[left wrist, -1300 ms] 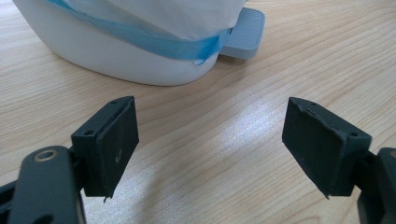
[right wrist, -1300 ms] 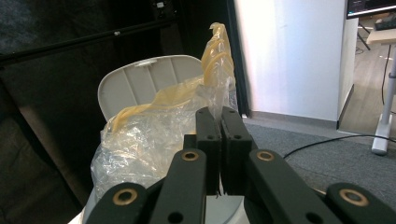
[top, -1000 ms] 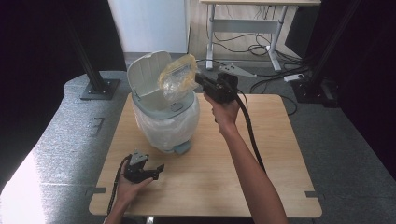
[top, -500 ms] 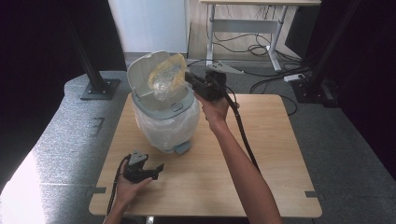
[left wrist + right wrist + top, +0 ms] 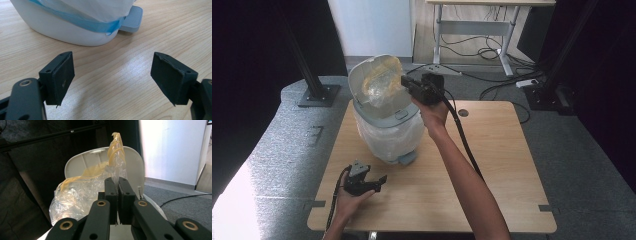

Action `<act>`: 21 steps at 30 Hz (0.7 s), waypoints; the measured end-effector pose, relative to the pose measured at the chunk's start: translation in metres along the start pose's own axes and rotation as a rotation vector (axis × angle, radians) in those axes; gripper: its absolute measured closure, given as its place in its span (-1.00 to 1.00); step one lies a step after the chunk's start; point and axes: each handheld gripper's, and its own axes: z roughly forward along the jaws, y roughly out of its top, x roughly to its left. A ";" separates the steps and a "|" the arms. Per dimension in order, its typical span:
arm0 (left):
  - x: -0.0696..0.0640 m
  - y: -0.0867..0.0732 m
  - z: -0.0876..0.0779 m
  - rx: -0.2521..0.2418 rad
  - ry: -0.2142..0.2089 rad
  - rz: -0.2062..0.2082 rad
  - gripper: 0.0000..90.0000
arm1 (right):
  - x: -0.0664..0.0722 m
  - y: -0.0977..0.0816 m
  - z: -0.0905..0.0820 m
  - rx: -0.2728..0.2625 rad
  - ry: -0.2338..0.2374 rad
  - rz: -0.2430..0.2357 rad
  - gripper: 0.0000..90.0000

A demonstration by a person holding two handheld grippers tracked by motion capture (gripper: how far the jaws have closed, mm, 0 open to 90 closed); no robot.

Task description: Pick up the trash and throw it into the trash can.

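The wooden table holds a white bin with its lid standing up. The crinkly plastic bag hangs right over the open bin, straight ahead of the right gripper, which pinches it tight. The left gripper rests far off on the table, wide open and holding nothing.
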 end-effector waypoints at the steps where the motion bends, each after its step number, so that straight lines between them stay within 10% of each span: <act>1: 0.000 0.000 0.000 0.000 0.000 -0.001 -0.58 | 0.000 0.000 0.001 0.000 0.004 0.002 0.93; 7: 0.001 0.000 0.000 0.001 0.005 -0.001 -0.58 | 0.000 -0.001 0.009 0.001 0.021 -0.006 0.82; 10: 0.001 -0.001 0.001 0.001 0.021 -0.009 -0.59 | 0.000 -0.004 0.013 -0.009 0.019 -0.038 0.05; 13: 0.000 -0.001 0.002 0.007 0.023 -0.008 -0.59 | -0.001 -0.006 0.012 0.029 -0.012 -0.057 -0.15; 21: 0.001 -0.001 -0.001 -0.015 0.038 -0.009 -0.58 | -0.015 -0.011 -0.010 0.052 -0.022 -0.068 -0.19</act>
